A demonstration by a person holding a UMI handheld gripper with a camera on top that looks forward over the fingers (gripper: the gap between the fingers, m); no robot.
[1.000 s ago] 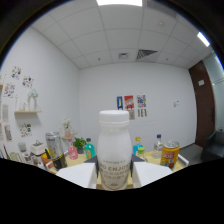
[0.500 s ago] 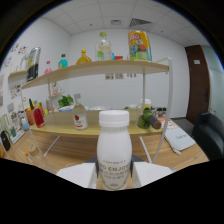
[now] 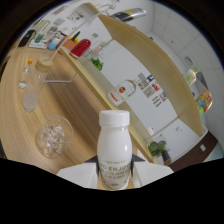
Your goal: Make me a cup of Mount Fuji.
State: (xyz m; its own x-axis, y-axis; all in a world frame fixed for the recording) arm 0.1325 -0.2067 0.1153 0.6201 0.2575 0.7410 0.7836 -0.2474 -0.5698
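The gripper [image 3: 116,175] squeezes a white milk bottle [image 3: 114,148] tight between its two fingers, lifted above the wooden table [image 3: 75,107]. At ten o'clock from the bottle sits a clear glass bowl [image 3: 52,134] with ice inside.

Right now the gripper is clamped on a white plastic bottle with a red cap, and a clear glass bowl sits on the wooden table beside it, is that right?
Not quite: the cap is white, not red, as the gripper view shows. The gripper is clamped on the white plastic bottle, and the clear glass bowl does sit on the wooden table beside it.
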